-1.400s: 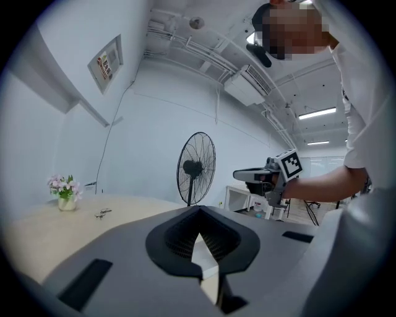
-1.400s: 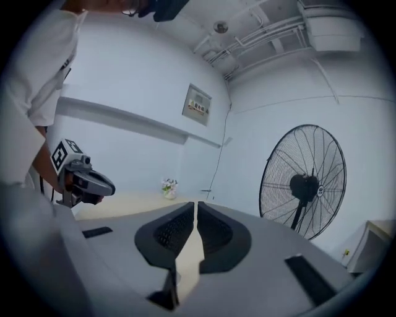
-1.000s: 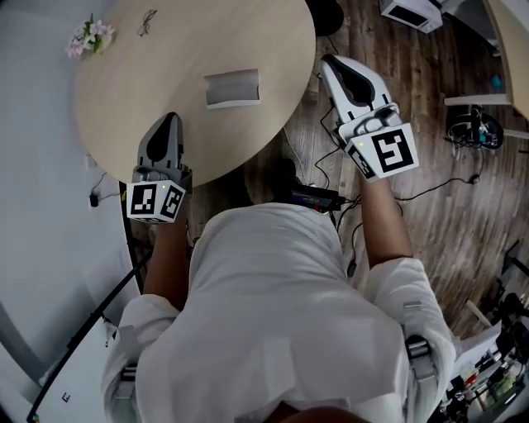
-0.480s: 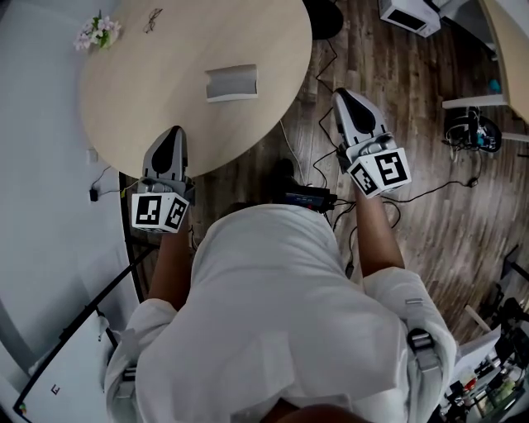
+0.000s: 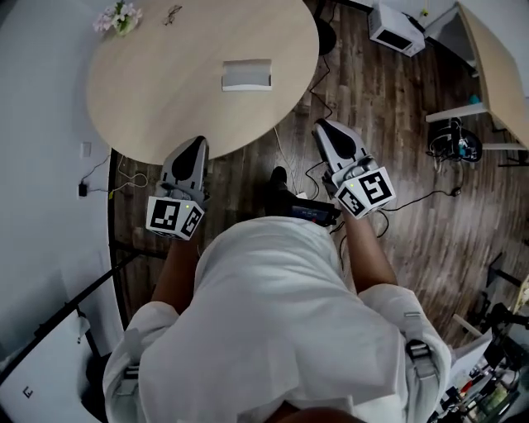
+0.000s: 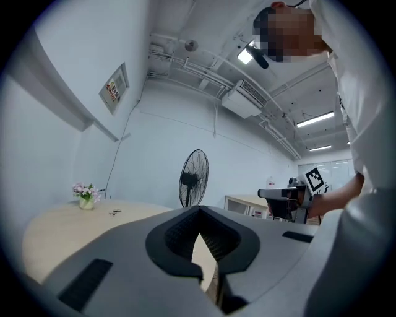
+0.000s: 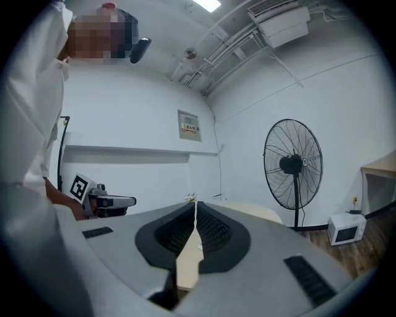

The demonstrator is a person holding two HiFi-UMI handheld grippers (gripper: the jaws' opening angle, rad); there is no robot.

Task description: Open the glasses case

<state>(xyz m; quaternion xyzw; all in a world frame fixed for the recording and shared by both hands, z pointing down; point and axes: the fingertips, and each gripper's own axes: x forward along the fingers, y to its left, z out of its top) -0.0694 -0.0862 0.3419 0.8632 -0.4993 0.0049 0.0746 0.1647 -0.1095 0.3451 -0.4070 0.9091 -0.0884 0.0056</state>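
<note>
Head view: round wooden table (image 5: pixel 157 91) at top, person in a white shirt (image 5: pixel 273 330) below. Grey glasses case (image 5: pixel 246 74) lies flat and shut on the far half of the tabletop, well apart from both tools. Small vase of flowers (image 5: pixel 121 16) and a pair of glasses (image 5: pixel 172 11) sit at the far rim. Left gripper (image 5: pixel 195 147) is held with its tip at the table's near rim. Right gripper (image 5: pixel 325 128) is over the wood floor, just off the table's right edge. Cables (image 5: pixel 430 197) trail across the floor; a white box-shaped appliance (image 5: pixel 397 29) stands on it at upper right.

Left gripper view: left gripper (image 6: pixel 198 210) has its jaw tips met, only a thin slit behind them, nothing held. Tabletop beyond, with the flowers (image 6: pixel 85 195) and glasses (image 6: pixel 115 212) far off. Pedestal fan (image 6: pixel 193 176) behind. Right gripper (image 6: pixel 286 197) shows at right, level with this one.

Right gripper view: right gripper (image 7: pixel 195 207) has jaws pressed together at the tips, empty; pale tabletop shows through the slit. Pedestal fan (image 7: pixel 293 164) at right, white appliance (image 7: pixel 346 228) on the floor, left gripper (image 7: pixel 111 202) at left.
</note>
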